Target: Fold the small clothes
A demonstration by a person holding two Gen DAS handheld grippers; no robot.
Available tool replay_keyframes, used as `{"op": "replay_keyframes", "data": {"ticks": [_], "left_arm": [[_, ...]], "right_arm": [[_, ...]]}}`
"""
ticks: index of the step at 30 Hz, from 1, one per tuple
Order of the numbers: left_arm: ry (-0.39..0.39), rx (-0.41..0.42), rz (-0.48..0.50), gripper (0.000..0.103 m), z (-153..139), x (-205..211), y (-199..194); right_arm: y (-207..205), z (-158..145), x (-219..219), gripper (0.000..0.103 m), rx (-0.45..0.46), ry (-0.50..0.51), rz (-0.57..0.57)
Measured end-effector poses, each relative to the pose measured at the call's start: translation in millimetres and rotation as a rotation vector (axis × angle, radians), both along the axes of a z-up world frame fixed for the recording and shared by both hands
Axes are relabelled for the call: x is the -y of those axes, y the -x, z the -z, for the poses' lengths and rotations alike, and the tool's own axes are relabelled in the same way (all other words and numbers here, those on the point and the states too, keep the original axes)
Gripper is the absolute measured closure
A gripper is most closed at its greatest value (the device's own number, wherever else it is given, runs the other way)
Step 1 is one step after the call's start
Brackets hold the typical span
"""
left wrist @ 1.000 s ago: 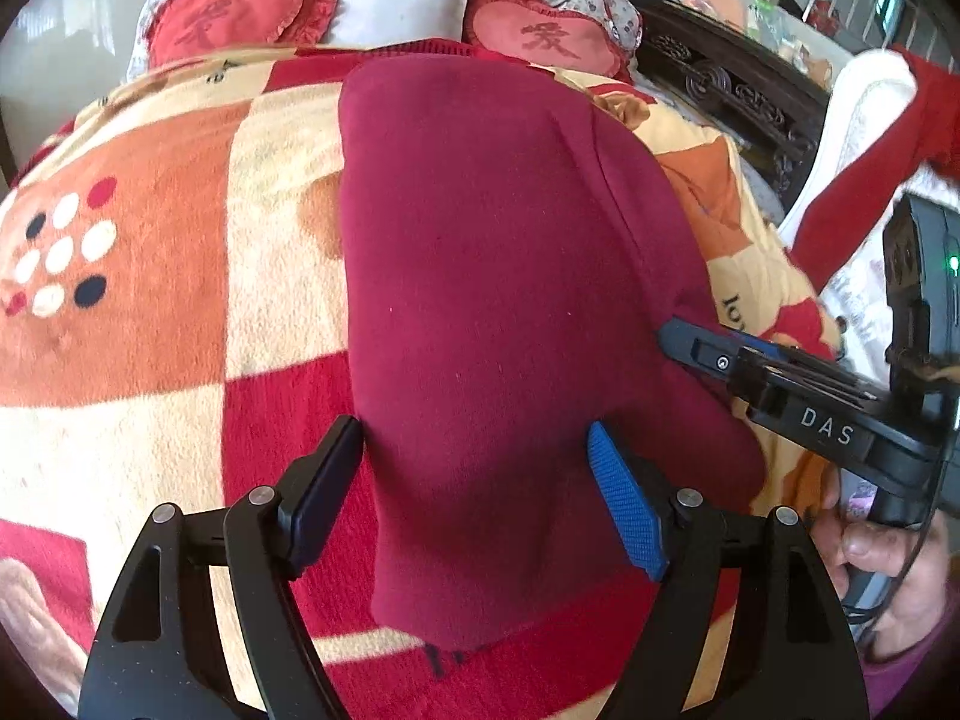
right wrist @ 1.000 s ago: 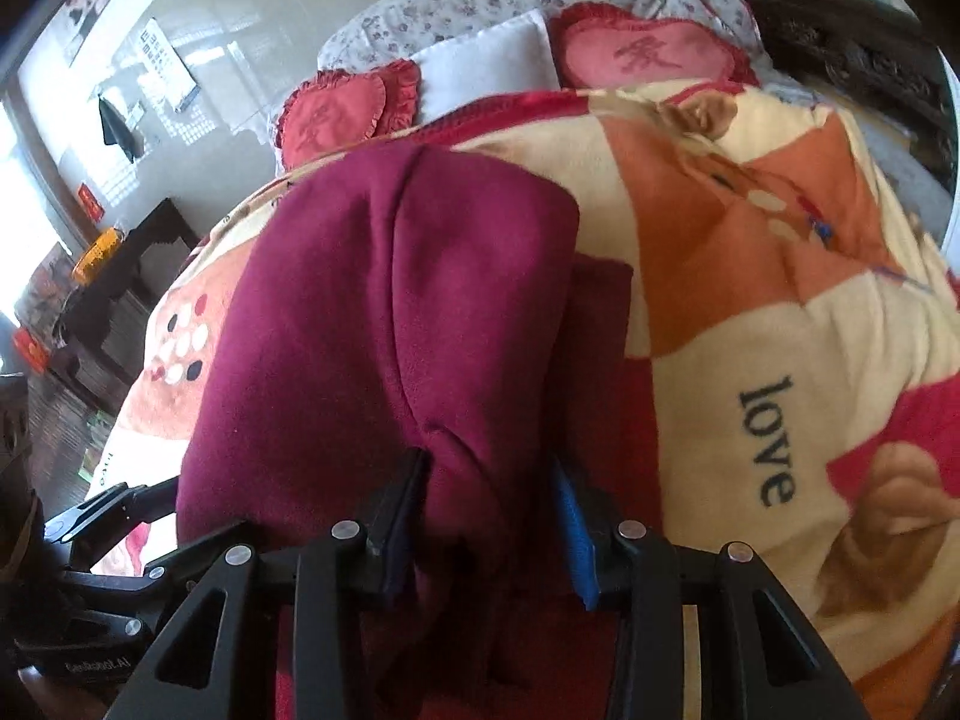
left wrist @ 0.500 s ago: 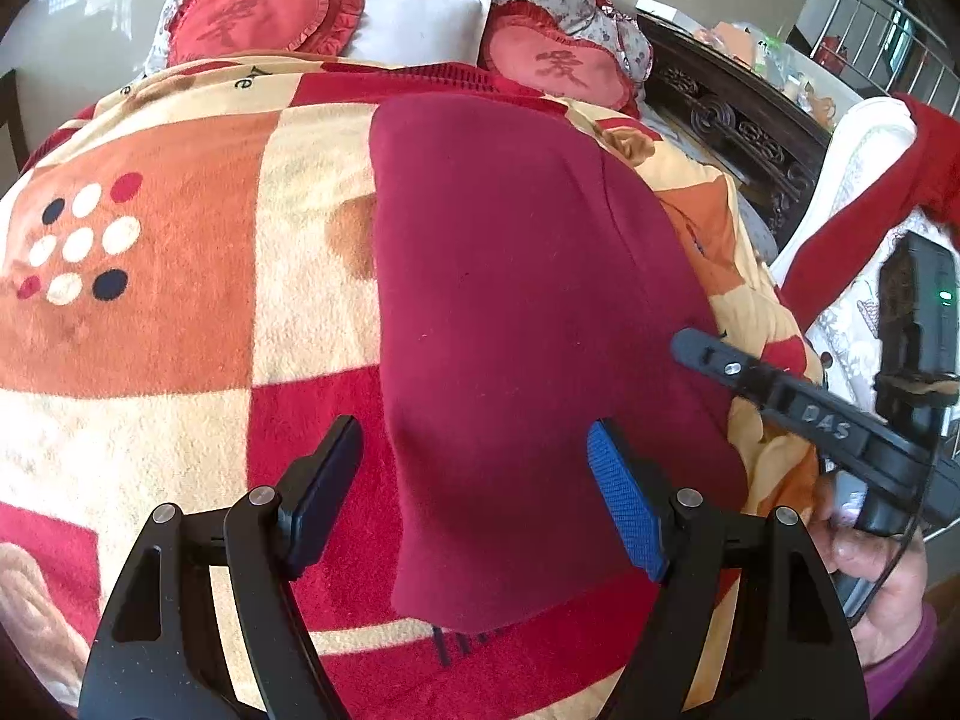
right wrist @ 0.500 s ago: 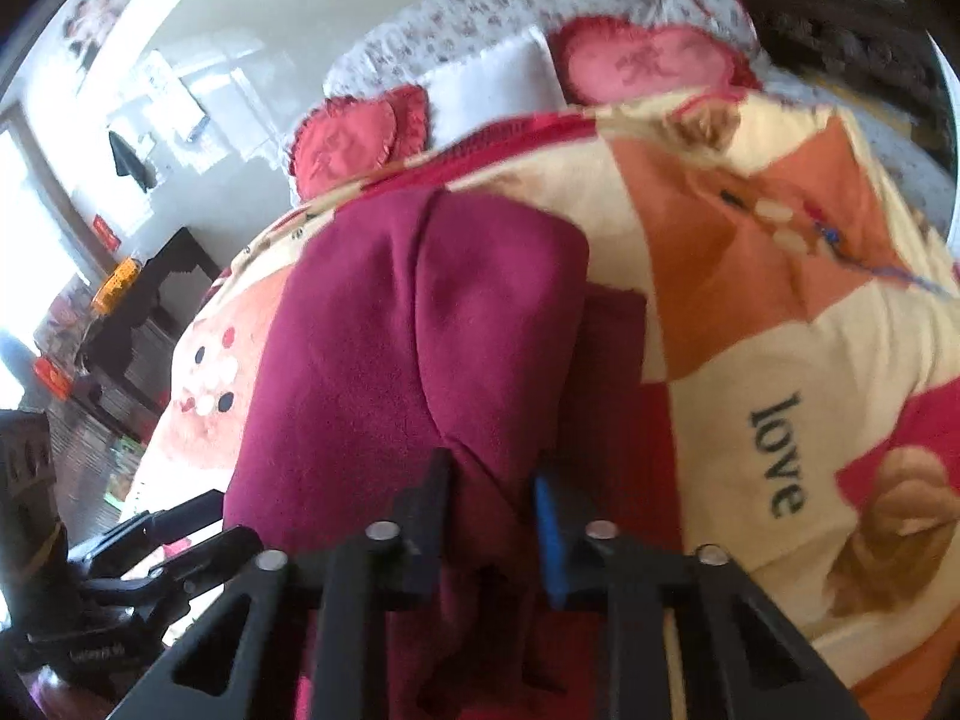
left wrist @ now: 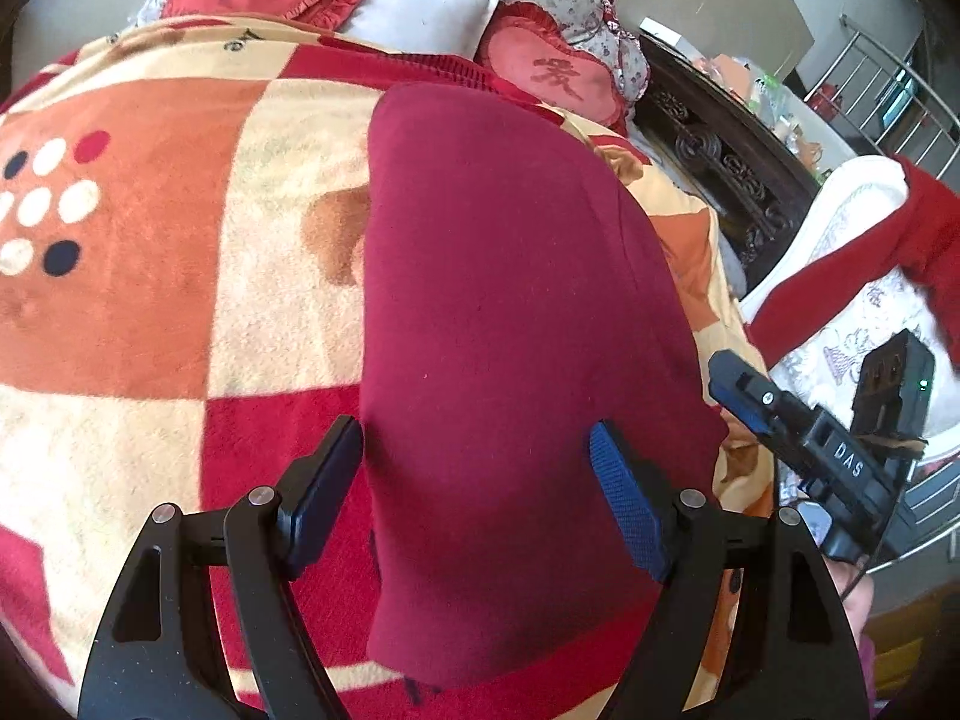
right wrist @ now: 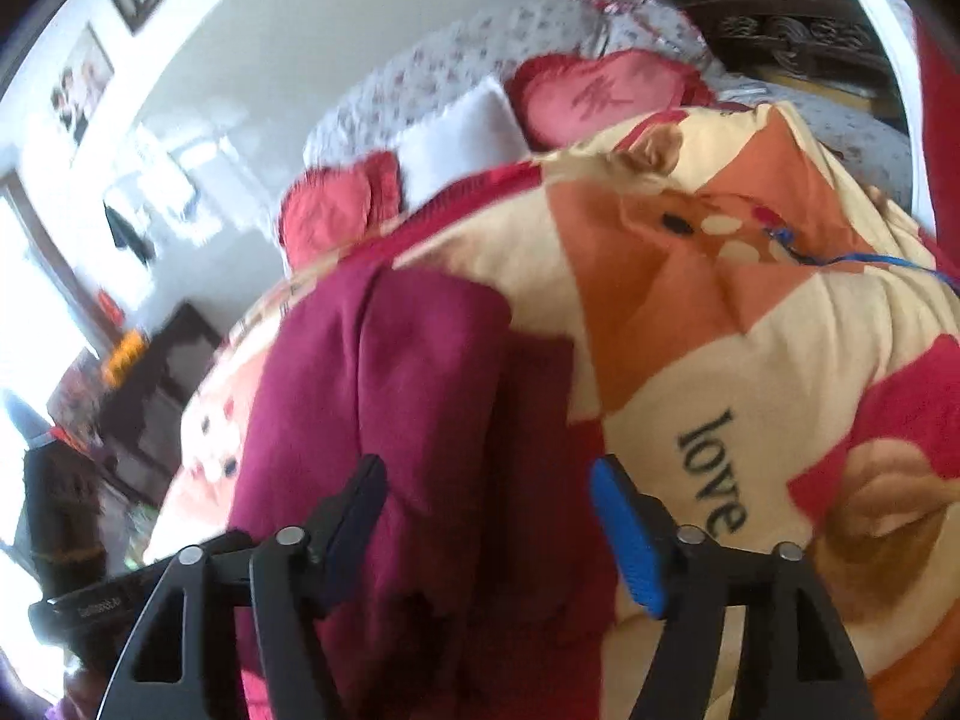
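A dark red folded garment (left wrist: pixel 510 312) lies flat on the patterned blanket (left wrist: pixel 150 300). My left gripper (left wrist: pixel 477 468) hovers over its near end, open and still opening slightly, and the pads do not press the cloth. In the right wrist view the same garment (right wrist: pixel 408 408) lies with its folded edge under my right gripper (right wrist: pixel 489 486). That gripper's jaws are opening, with cloth below the gap and free of the pads. The right gripper (left wrist: pixel 750 402) also shows beside the garment's right edge in the left wrist view. The left gripper (right wrist: pixel 90 600) shows at the lower left of the right wrist view.
Heart-shaped red cushions (left wrist: pixel 552 78) and a white pillow (left wrist: pixel 420 6) sit at the head of the bed. A carved dark headboard (left wrist: pixel 732 162) runs along the right. White and red bedding (left wrist: pixel 852 252) is heaped beyond it. A dark cabinet (right wrist: pixel 156 384) stands left of the bed.
My right gripper was shut on the garment's folded edge; now its jaws stand wide apart and the cloth lies loose. It has drawn back slightly. The left gripper has shifted a little.
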State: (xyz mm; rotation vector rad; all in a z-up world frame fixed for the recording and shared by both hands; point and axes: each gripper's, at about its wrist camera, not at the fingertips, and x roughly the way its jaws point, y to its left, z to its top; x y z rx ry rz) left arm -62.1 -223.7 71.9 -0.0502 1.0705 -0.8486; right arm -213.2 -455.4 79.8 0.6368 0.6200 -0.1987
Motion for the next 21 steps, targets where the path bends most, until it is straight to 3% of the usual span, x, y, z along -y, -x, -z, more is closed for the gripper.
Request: {"op": "replay_keyframes", "data": {"ticks": [3, 7, 14, 17, 19, 21], "left_arm": [[0.006, -0.02, 0.012, 0.019, 5, 5, -7], [0.02, -0.063, 0.032, 0.013, 14, 13, -15], [0.021, -0.164, 0.06, 0.01, 32, 30, -25], [0.027, -0.172, 0.055, 0.011, 30, 32, -24], [0.033, -0.154, 0.048, 0.018, 25, 29, -21], [0.041, -0.143, 0.047, 0.028, 16, 23, -17]], "right_arm": [[-11, 13, 15, 0.02, 0.018, -0.096, -0.018], [-32, 30, 20, 0.02, 0.012, -0.202, -0.098], [-60, 37, 6, 0.017, -0.013, -0.167, -0.168], [-63, 30, -3, 0.038, -0.02, -0.123, -0.191], [-61, 23, -8, 0.055, -0.018, -0.09, -0.199], [-56, 11, -14, 0.061, -0.014, -0.07, -0.207]]}}
